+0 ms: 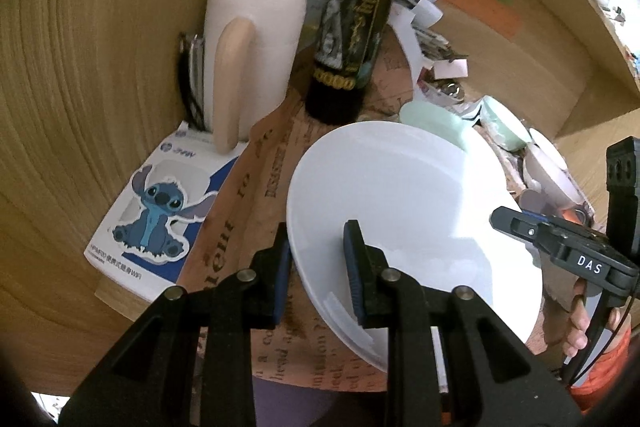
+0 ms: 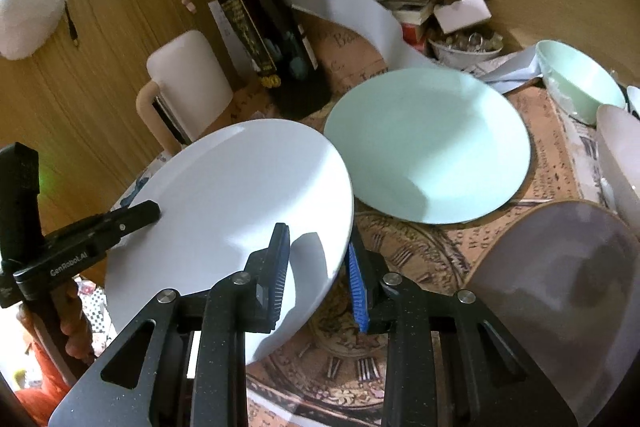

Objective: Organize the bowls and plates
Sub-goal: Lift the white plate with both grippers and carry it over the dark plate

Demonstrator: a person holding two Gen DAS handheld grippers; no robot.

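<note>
A white plate (image 1: 400, 203) is held tilted above the table; it also shows in the right wrist view (image 2: 240, 203). My left gripper (image 1: 318, 267) is shut on its left rim, one finger above and one below. My right gripper (image 2: 318, 275) is shut on its right rim; it shows in the left wrist view (image 1: 520, 223). A mint green plate (image 2: 428, 147) lies flat on the table behind. A mint green bowl (image 2: 576, 83) sits at the far right. A pinkish plate (image 2: 560, 291) lies at the near right.
A dark wine bottle (image 1: 352, 27) stands at the back next to a white mug with a beige handle (image 1: 256, 51). A Stitch-sticker box (image 1: 160, 207) lies left. Papers and a cluttered small bowl (image 2: 464, 47) crowd the back. A translucent cup (image 2: 620, 155) stands at the right edge.
</note>
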